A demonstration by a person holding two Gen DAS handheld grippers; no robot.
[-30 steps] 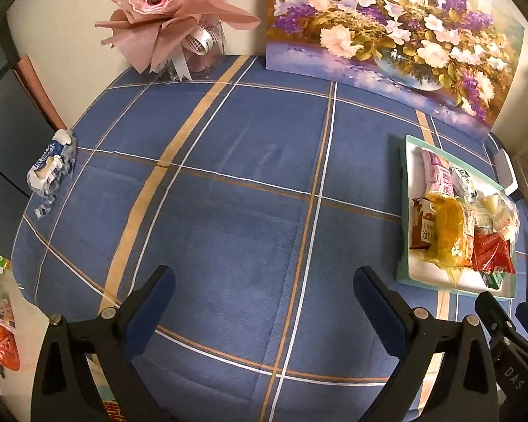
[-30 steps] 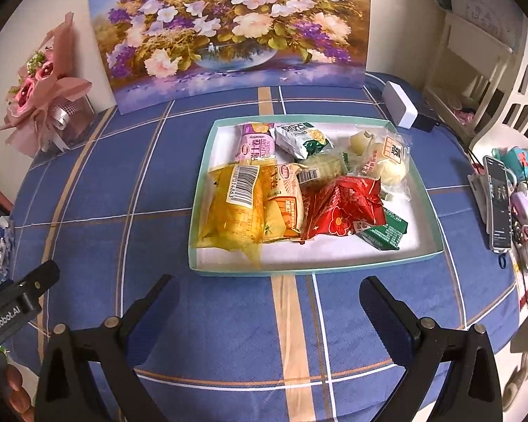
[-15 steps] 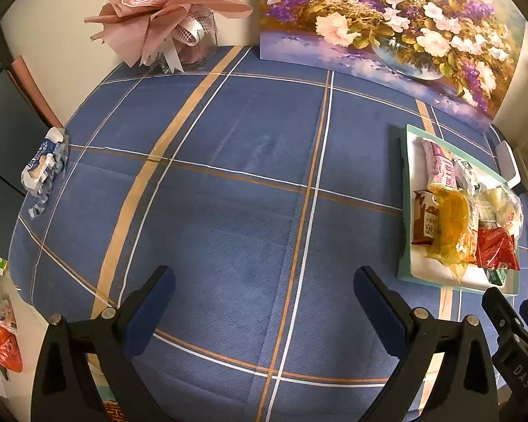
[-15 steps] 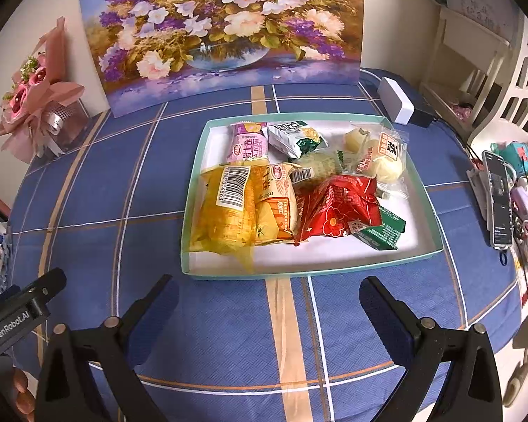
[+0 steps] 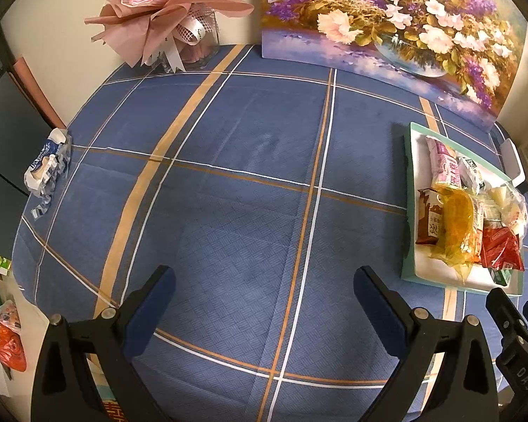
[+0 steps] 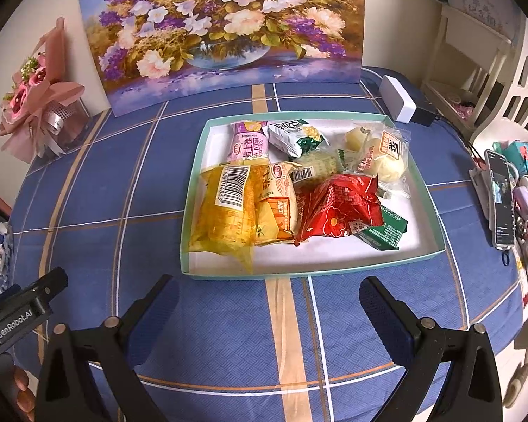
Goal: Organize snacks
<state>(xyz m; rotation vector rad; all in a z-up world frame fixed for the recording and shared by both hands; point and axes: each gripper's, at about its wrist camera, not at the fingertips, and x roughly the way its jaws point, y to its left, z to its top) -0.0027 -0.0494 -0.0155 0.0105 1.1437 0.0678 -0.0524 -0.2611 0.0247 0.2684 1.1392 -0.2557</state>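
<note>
The right gripper is held wide open and empty above the blue checked tablecloth, and the shallow teal-rimmed white tray of packaged snacks is seen just beyond its fingertips. Inside the tray, a yellow translucent packet lies ahead of the left finger, and a red foil packet ahead of the right finger. The left gripper is likewise spread wide with nothing held, over bare cloth, and the tray is seen well off beyond its right finger.
</note>
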